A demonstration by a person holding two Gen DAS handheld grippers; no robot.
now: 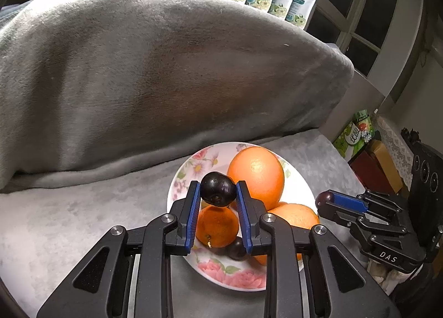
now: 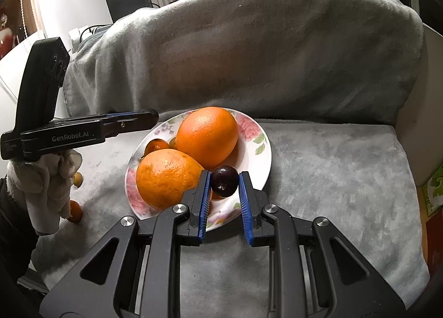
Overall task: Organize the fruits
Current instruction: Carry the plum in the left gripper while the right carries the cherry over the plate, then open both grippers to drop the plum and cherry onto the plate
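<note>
Left tool (image 1: 218, 190): I'm gripping a dark round plum (image 1: 218, 188), carrying it over the floral plate (image 1: 182, 171).
Right tool (image 2: 224, 183): I'm clamping another dark plum (image 2: 224, 181) for the plate's near rim.

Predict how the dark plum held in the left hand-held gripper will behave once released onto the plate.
The plum looks round and glossy, so it will probably roll. The plate dishes inward, so it should settle against the oranges. Its skin may bruise if dropped.
</note>
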